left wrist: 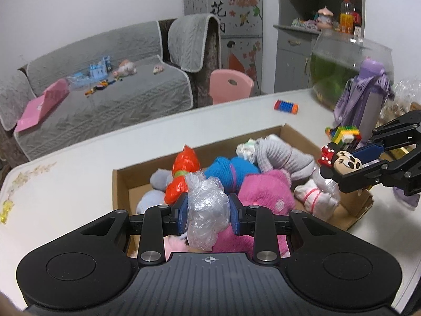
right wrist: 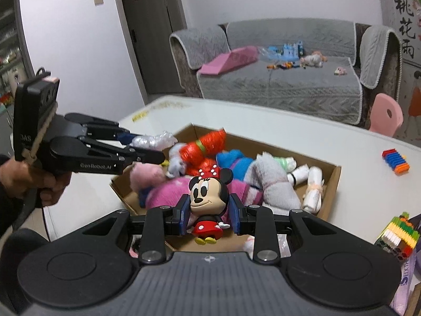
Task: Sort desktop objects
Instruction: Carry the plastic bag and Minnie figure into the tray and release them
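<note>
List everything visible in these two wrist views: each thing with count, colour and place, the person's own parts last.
cardboard box: 1, brown, on the white table, full of soft items
orange bundle: 1, in box
blue yarn: 1, in box
pink plush: 1, in box
grey knit: 1, in box
ribbed block toy: 1, multicoloured, on table beyond box
brick model: 1, multicoloured, right of box
fishbowl: 1, green water, table's far right
purple bottle: 1, by fishbowl
sofa: 1, grey cover, toys on it
pink chair: 1, behind table
plastic wad: 1, clear, in left gripper
Minnie figure: 1, in right gripper
</note>
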